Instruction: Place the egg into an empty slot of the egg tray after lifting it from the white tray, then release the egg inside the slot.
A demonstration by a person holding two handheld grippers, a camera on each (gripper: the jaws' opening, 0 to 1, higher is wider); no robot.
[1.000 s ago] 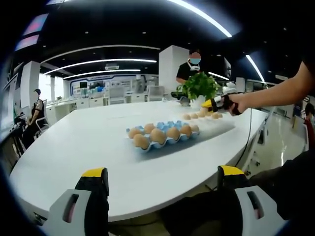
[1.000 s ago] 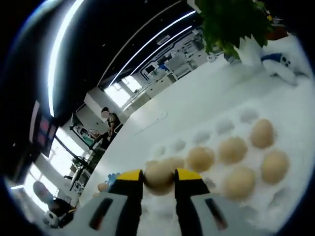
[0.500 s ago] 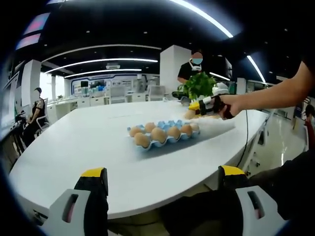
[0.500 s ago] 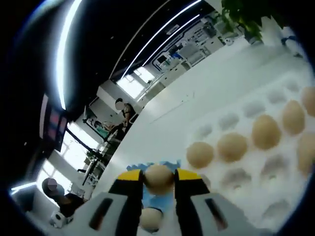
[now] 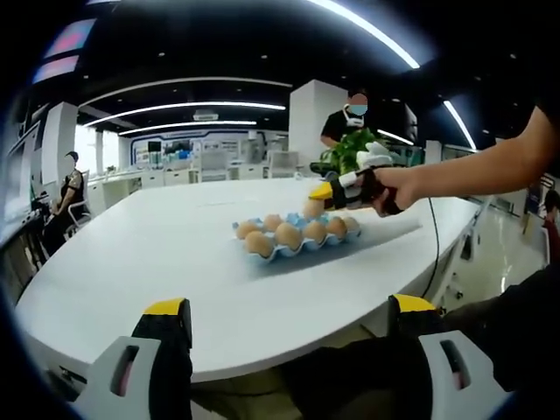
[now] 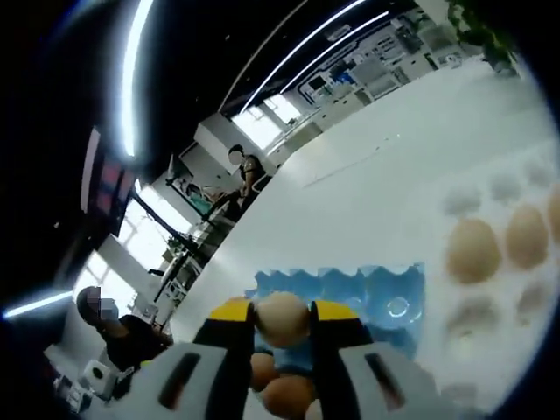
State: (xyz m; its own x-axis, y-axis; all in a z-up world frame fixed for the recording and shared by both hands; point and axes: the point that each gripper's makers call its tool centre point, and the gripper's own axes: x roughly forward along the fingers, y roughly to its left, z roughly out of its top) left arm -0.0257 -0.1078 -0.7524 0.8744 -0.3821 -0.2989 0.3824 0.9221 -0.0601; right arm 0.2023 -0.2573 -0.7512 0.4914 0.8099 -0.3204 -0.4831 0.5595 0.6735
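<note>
In the right gripper view, the right gripper [image 6: 281, 322] rises from the bottom centre with its yellow-tipped jaws closed on the egg [image 6: 280, 318], which sits pinched between the tips and clear of any surface. Just beyond and below the egg lies the blue egg tray [image 6: 367, 287], its far rows of slots showing empty while brown eggs fill the near part at the bottom of the frame. To the right of it, at the frame's right edge, is the white tray [image 6: 490, 302], with a few eggs in its cups and several cups bare. In the left gripper view the same right gripper [image 5: 325, 191] shows right of centre, held in a person's hand [image 5: 391, 188], with the egg [image 5: 313, 208] at its tip hanging just above the far side of the egg tray [image 5: 297, 249], which rests on the white bench [image 5: 140, 262]. The left gripper [image 5: 289, 322] stands at the bottom of that view, jaws wide apart and holding nothing, well back from the trays. The step in hand looks like the carry: the egg is lifted and brought over the blue tray. The next move likely calls for lining the egg over one empty slot, lowering it gently until it seats, then opening the jaws.
</note>
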